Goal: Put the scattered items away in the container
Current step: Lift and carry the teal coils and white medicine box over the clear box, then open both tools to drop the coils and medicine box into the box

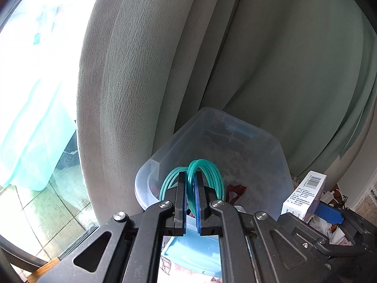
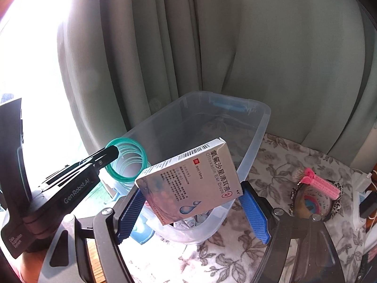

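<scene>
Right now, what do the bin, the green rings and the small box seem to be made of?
Bin: clear, glossy plastic, probably; the floral cloth shows through its walls.
Green rings: translucent, shiny plastic, likely; whether stiff or rubbery I cannot tell.
Small box: thin printed cardboard, smooth, with folded edges.

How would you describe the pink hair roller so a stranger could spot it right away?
Start at the clear plastic bin on the floral cloth. To its right lies a small heap of hair accessories; the pink hair roller lies on top, the only bright pink ridged cylinder there.
</scene>
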The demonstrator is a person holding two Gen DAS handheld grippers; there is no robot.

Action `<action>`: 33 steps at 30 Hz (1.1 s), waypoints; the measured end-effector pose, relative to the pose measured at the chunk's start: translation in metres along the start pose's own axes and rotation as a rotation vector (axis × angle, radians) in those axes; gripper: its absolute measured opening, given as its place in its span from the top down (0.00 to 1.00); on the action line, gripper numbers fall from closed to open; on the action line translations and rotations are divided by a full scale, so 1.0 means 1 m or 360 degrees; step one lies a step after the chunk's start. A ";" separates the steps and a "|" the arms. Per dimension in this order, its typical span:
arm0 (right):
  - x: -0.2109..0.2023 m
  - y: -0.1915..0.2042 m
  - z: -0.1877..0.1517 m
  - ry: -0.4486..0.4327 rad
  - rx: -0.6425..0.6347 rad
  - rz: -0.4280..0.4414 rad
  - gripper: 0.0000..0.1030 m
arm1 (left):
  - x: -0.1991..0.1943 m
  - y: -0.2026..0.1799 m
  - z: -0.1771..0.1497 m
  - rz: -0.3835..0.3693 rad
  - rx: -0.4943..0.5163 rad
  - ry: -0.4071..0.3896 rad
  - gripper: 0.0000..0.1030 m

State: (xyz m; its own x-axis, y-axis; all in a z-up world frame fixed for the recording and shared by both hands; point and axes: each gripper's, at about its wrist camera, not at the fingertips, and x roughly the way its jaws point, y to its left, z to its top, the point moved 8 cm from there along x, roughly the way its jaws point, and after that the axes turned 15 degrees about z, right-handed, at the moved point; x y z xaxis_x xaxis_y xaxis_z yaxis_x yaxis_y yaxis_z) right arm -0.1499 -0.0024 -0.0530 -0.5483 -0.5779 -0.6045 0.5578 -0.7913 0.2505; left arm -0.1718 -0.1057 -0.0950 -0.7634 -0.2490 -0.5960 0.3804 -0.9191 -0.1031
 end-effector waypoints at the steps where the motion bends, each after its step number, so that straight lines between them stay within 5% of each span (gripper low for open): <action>1: 0.004 0.000 0.000 0.0007 -0.0003 0.0004 0.21 | 0.002 -0.001 -0.001 0.0000 0.0001 0.0007 0.95; 25: 0.030 -0.006 0.006 0.0002 -0.0102 -0.0060 0.20 | 0.008 0.022 -0.001 -0.0027 -0.0013 0.0048 0.94; 33: 0.032 -0.009 0.008 0.0006 -0.0097 -0.0079 0.19 | 0.006 0.021 -0.002 -0.0078 -0.0027 0.0065 0.87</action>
State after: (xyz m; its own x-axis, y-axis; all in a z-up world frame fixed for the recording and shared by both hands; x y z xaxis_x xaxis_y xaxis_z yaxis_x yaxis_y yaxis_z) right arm -0.1774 -0.0148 -0.0688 -0.5740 -0.5373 -0.6180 0.5669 -0.8053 0.1736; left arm -0.1672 -0.1261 -0.1023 -0.7595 -0.1911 -0.6218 0.3522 -0.9245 -0.1462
